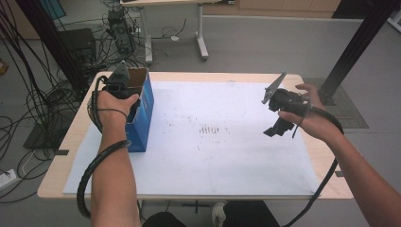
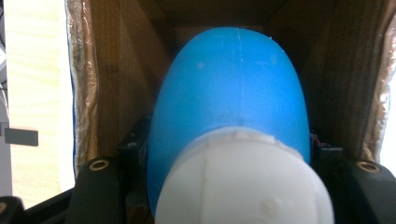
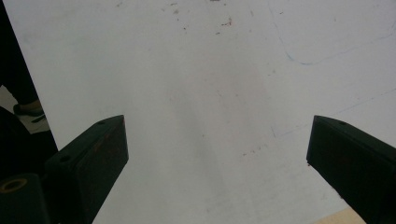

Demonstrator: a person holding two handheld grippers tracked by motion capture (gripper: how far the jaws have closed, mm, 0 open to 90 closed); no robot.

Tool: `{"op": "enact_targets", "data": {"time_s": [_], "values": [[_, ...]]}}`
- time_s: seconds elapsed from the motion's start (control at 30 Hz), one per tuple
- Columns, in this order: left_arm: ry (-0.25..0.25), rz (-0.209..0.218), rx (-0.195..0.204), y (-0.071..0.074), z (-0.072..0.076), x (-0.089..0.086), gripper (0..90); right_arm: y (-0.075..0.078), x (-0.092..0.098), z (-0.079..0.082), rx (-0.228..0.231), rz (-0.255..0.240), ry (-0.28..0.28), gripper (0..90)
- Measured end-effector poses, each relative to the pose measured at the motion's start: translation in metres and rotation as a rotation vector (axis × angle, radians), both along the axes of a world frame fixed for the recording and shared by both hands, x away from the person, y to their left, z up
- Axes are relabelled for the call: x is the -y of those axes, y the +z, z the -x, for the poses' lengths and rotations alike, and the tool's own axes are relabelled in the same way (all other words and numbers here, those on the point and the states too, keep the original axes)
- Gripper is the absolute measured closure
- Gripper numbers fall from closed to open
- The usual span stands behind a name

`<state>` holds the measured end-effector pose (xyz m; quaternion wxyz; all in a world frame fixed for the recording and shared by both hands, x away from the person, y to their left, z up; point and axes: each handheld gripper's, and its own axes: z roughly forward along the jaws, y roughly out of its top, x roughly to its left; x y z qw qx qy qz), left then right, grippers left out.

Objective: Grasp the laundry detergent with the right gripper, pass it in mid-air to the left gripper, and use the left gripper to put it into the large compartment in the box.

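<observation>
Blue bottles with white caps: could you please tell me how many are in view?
1. The blue bottle sits between the jaws of the left gripper, inside the open cardboard box at the table's left edge. More may lie hidden deeper inside.

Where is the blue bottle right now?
The blue bottle sits between the left gripper jaws, inside the open box at the table's left edge.

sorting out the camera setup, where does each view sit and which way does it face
High view: above the person's side, looking forward and down at the table; both forearms, left hand-held gripper and right hand-held gripper show.
Left gripper view: on the left hand-held gripper, looking into the cardboard box at a blue bottle; its jaws flank the bottle.
Right gripper view: facing down at the white sheet; jaws apart.
Shared: box, sheet.
</observation>
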<state>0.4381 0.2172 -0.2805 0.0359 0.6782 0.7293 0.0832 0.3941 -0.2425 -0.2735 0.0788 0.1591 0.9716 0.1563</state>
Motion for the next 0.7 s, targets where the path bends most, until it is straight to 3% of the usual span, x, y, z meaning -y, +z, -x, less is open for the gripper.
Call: {"op": "enact_targets", "data": {"time_s": [0.7], "values": [[0.004,-0.002,-0.004,-0.001,0.0008,-0.0008,35.5,0.0016,-0.0018,-0.0001,0.0,0.006,0.004,5.5]]}}
